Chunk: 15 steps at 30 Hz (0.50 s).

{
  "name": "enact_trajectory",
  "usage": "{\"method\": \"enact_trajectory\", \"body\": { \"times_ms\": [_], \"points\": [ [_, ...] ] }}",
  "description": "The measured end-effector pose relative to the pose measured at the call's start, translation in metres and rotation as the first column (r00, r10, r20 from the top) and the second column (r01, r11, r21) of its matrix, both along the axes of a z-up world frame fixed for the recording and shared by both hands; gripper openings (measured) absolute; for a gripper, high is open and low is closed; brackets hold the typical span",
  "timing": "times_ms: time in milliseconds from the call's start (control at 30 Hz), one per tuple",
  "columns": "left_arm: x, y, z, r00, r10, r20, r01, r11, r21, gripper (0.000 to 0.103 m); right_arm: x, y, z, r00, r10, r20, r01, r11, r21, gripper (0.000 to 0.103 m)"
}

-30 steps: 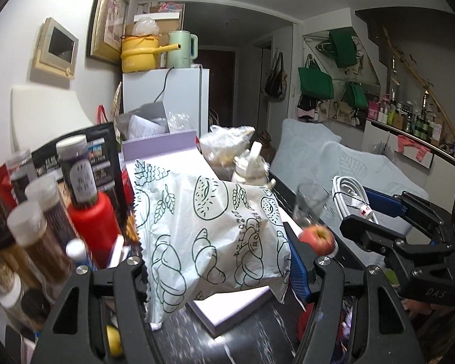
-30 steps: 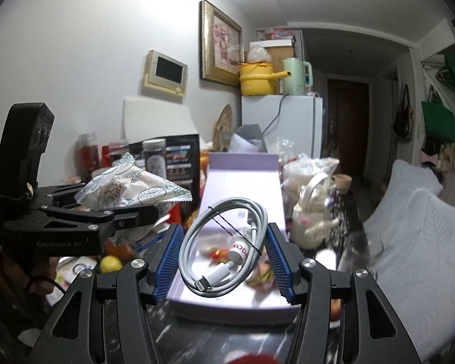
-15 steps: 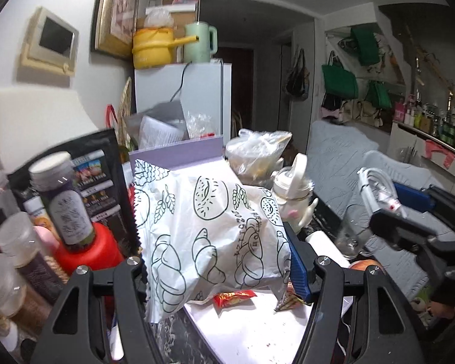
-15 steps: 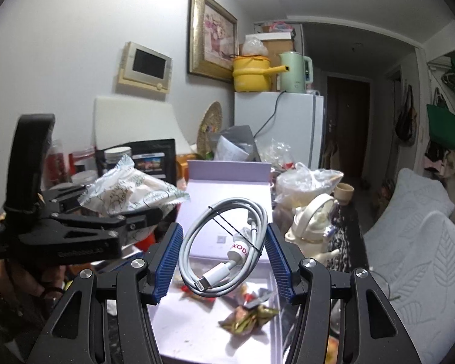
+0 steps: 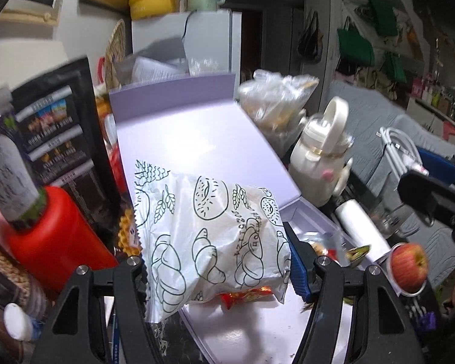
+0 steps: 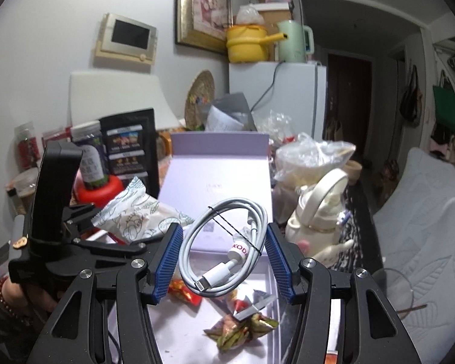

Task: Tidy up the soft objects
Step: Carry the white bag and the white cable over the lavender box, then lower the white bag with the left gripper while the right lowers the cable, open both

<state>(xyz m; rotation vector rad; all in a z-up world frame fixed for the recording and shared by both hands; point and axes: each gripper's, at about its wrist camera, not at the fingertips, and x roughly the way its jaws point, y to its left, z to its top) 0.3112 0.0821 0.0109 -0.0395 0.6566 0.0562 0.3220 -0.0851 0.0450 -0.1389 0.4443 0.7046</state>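
Both grippers have travelled forward over the open lavender box (image 6: 221, 163), whose tray with loose snack wrappers (image 6: 242, 324) now lies beneath them. Left gripper (image 5: 218, 261) pinches a white bread bag (image 5: 209, 236) printed with pastries, held above the tray's near edge. Right gripper (image 6: 223, 261) clamps a coiled white charging cable (image 6: 224, 248) between its blue pads, above the wrappers.

- The puffy white plastic bread bag printed with green croissant outlines (image 5: 215, 242) is pinched between my left pads, hanging above the near edge of the open lilac cardboard box (image 5: 197, 142).
- The coiled white charging cable (image 6: 224, 245), tied with black thread, stands upright between my right pads over that box's tray.
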Motion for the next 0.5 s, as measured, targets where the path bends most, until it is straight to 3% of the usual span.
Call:
{"method": "enact_trajectory", "body": {
  "times_ms": [333,500],
  "points": [
    [0.026,0.010,-0.046,0.990,0.012,-0.139,-0.016,0.999,-0.032,0.065,0.027,0.011,-0.026,0.998,-0.012,-0.062,0.010,0.999,-0.040,0.055],
    [0.034,0.010,-0.058,0.986,0.018,-0.167,-0.022,1.000,-0.022,0.065,0.039,0.018,-0.037,0.996,-0.008,-0.086,0.003,0.998,-0.055,0.055]
  ]
}}
